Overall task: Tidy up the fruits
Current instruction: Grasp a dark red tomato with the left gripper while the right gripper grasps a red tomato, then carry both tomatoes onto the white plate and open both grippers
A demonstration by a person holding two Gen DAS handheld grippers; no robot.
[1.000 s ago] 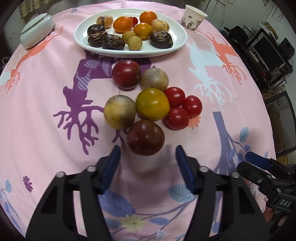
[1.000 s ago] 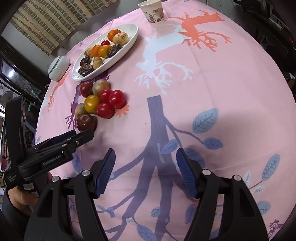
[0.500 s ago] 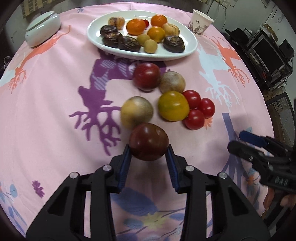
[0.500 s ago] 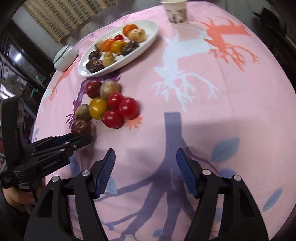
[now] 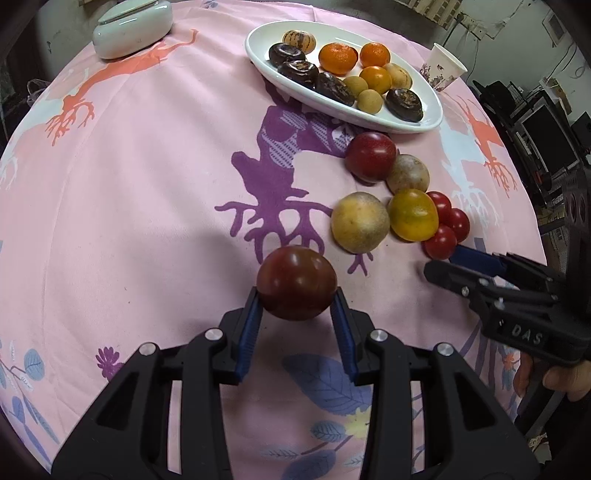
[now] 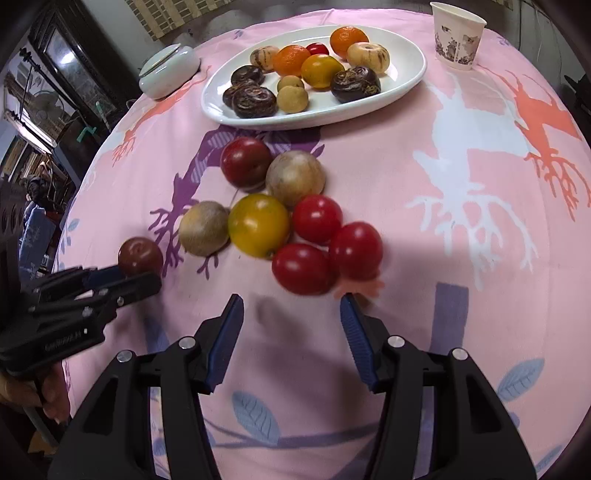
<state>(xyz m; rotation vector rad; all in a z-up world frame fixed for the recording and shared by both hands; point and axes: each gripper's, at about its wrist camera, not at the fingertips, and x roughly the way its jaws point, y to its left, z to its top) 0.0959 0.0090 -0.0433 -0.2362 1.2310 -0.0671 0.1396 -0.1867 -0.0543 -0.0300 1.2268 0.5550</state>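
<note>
**Dark tomato in our left jaws, right jaws narrowing over the red ones**

While the white oval plate [image 5: 431, 110] sits at the far side of the pink tablecloth [image 5: 147, 177], we take it as our landmark for everything else. On the plate lie dark wrinkled fruits, two orange mandarins, a yellow tomato and some pale round fruits.

Well on the near side of the plate, our left gripper [image 5: 297, 317] is clamped on a dark red-brown tomato [image 5: 296, 282], its blue pads pressing both flanks of the fruit. That tomato now sits apart from the loose cluster that lies between it and the plate.

Just beside the plate's near rim rests a deep red tomato [image 6: 245, 162], touching a brownish round fruit [image 6: 295, 177]. Farther from the plate come a yellow-green round fruit [image 6: 204, 228] and a yellow-orange tomato [image 6: 258, 224], side by side. Three small red tomatoes [image 6: 325, 243] huddle together at the cluster's end farthest from the plate.

Our right gripper [image 6: 291, 328] hangs just short of those three, jaws apart with nothing between them; they have just been closing somewhat.

Beyond the plate's right end stands a paper cup [image 6: 458, 35]; off its left end sits a white lidded dish [image 6: 168, 70].
</note>
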